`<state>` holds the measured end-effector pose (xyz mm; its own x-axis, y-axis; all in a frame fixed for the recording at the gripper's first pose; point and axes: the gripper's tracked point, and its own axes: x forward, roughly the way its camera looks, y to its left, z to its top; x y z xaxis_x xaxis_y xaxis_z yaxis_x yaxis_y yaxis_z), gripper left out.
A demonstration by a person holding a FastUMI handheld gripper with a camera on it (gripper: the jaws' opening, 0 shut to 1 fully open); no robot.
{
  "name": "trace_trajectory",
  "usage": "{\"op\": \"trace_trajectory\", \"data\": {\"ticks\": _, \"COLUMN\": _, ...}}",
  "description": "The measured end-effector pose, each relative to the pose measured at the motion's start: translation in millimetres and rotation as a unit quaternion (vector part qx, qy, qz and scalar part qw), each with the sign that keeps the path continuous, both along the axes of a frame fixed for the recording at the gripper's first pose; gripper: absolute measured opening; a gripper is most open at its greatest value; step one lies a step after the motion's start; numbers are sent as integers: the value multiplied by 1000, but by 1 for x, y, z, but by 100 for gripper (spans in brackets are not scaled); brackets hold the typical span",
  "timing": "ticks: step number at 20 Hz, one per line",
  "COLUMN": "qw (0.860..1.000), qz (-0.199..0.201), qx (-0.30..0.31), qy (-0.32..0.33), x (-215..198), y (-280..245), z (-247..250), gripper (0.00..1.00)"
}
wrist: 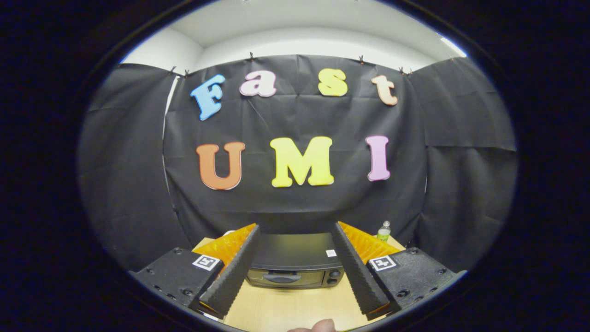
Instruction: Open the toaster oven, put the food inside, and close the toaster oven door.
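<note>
Here your tongs (295, 272) stand wide apart and hold nothing, their ridged, saw-toothed fingers (233, 272) framing the toaster oven (294, 263), which sits shut on the pale wooden table (295, 309) just ahead of them. Its boxy dark top carries a small white label too small to read, and a plastic bottle (383, 230) stands beyond your right finger.

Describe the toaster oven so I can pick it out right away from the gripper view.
Start at the light wooden table before the black cloth wall. The toaster oven sits on it, beyond and between the open gripper fingers, touching neither. It is a low dark box, door shut, handle across the front and knobs beside it, unlike the small bottle further back.
</note>
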<state>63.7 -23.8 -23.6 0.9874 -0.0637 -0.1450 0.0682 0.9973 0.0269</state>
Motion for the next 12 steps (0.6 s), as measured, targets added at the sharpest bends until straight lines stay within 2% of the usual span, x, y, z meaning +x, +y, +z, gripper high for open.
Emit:
{"op": "trace_trajectory", "data": {"ticks": 4, "qw": 1000, "qz": 0, "qx": -9, "qy": -29, "x": -44, "y": 11, "z": 23, "gripper": 100}}
{"op": "trace_trajectory", "data": {"ticks": 7, "qw": 999, "qz": 4, "qx": 6, "qy": -36, "x": -70, "y": 23, "z": 21, "gripper": 100}}
{"op": "trace_trajectory", "data": {"ticks": 12, "qw": 999, "qz": 5, "qx": 17, "qy": -29, "x": -83, "y": 28, "z": 12, "gripper": 100}}
